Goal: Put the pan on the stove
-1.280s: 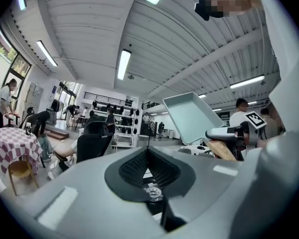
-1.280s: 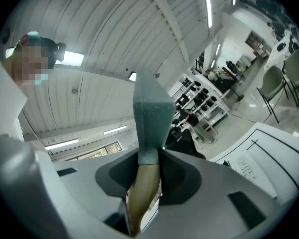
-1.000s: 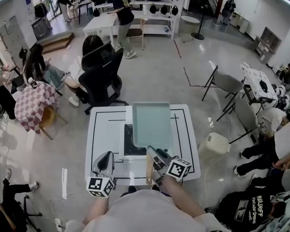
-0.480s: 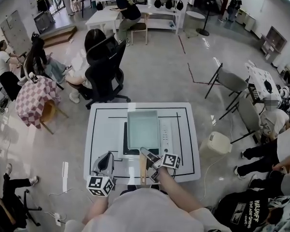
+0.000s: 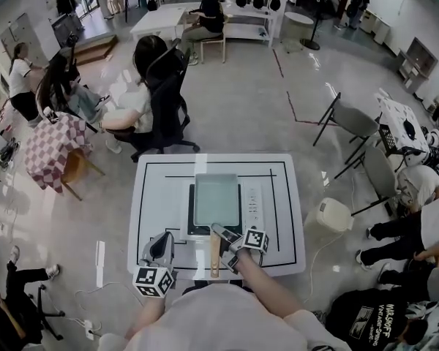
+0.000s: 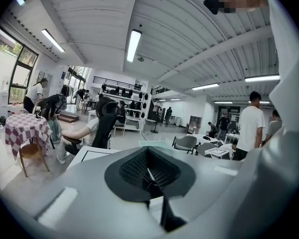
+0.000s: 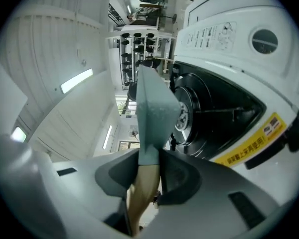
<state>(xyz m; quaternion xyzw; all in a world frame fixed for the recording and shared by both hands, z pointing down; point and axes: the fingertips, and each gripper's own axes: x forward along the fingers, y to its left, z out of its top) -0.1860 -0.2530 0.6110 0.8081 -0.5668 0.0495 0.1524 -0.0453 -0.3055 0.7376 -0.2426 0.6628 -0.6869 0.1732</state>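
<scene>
A pale green rectangular pan (image 5: 216, 199) with a wooden handle (image 5: 214, 254) lies level over the black top of the stove (image 5: 192, 228) in the middle of the white table (image 5: 154, 196). Whether it rests on the stove I cannot tell. My right gripper (image 5: 229, 243) is shut on the handle at the table's front. In the right gripper view, the handle (image 7: 142, 193) runs between the jaws of my right gripper (image 7: 149, 156), with the pan (image 7: 154, 108) edge-on beside the stove (image 7: 214, 98). My left gripper (image 5: 161, 248) hovers at the front left, shut and holding nothing; in its own view my left gripper (image 6: 148, 171) shows only its pads.
The stove's white control strip (image 5: 252, 203) lies right of the pan. A person in a black office chair (image 5: 164, 101) sits just beyond the table's far edge. Folding chairs (image 5: 351, 123) and a white box (image 5: 331, 214) stand on the floor at right, a checkered table (image 5: 51, 148) at left.
The pan has come down from a raised, tilted pose to lie level over the stove, with my right gripper sinking and rolling along with it. My left gripper has sunk a little.
</scene>
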